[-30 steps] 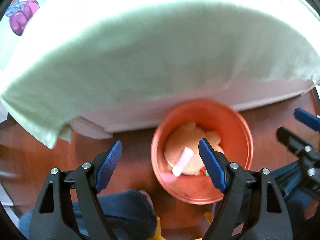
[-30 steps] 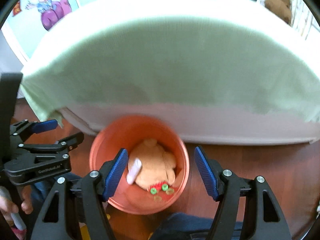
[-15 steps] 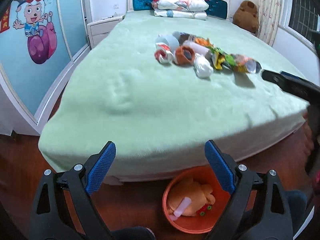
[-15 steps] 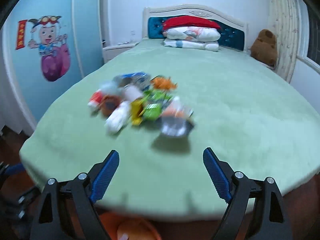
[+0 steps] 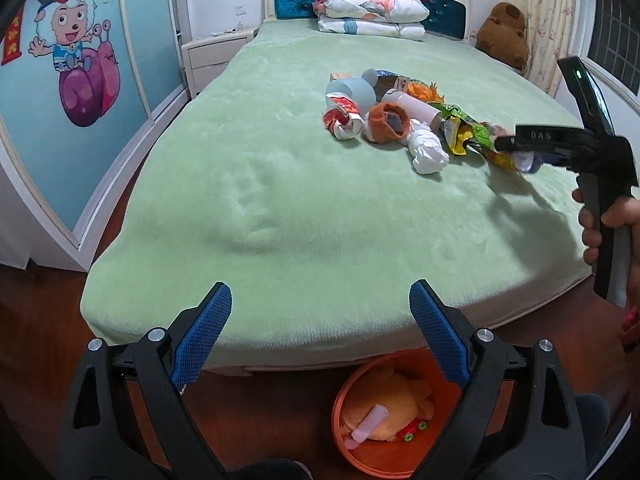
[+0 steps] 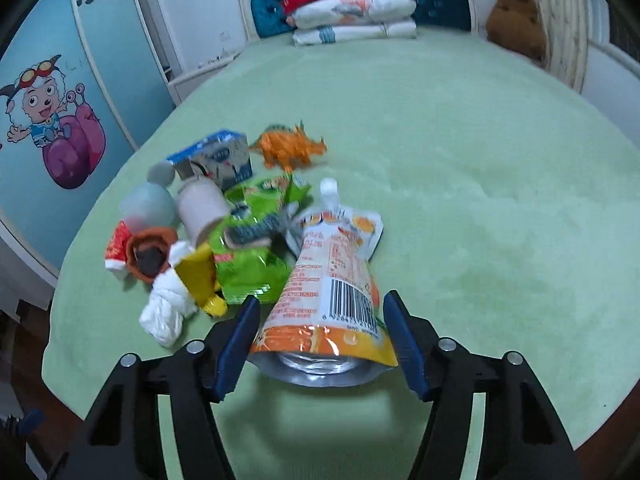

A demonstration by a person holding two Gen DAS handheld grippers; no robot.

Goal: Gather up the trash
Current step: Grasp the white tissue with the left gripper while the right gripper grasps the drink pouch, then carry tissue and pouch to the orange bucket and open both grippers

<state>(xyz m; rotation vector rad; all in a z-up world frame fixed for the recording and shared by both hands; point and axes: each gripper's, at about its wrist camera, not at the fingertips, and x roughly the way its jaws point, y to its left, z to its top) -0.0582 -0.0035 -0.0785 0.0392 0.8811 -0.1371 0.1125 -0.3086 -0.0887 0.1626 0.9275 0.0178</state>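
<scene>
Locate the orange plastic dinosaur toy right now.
In the right wrist view, the orange plastic dinosaur toy stands on the green bed, at the pile's far edge, just right of the blue-and-white carton.

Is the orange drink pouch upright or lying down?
Lying flat on the bed, spout pointing away: orange drink pouch sits between the right hand-held gripper fingers, not yet clamped.

A bed [image 5: 280, 200] with a pale green plush cover carries a clustered heap: orange spouted pouch [image 6: 332, 276], green snack bags [image 6: 252, 248], milk carton [image 6: 218, 158], orange toy dinosaur [image 6: 292, 146], knotted white bag [image 6: 168, 312]; stacked pillows [image 5: 368, 12] at the headboard.
</scene>
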